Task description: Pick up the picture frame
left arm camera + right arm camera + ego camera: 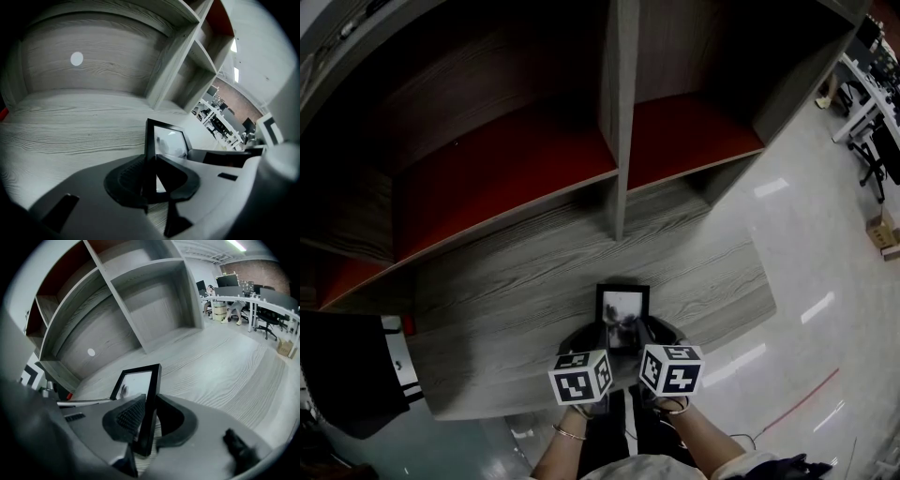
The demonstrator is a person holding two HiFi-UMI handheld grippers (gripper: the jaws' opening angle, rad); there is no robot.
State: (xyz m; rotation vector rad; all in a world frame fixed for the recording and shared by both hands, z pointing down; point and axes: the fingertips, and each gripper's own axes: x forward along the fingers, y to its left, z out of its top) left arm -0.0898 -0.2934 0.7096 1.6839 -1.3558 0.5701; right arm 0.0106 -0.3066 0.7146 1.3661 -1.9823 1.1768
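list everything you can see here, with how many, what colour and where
picture frame: one, black, at the front of the desk top, between the two grippers
desk top: one, grey wood grain, below the shelves
shelf unit: one, grey with red boards, behind the frame
office chair: at least one, black, far right on the floor
cardboard box: one, brown, on the floor at the right edge
left gripper: one, dark grey, jaws closed on the frame's left edge
right gripper: one, dark grey, jaws closed on the frame's right edge
marker cubes: two, black and white, one on each gripper
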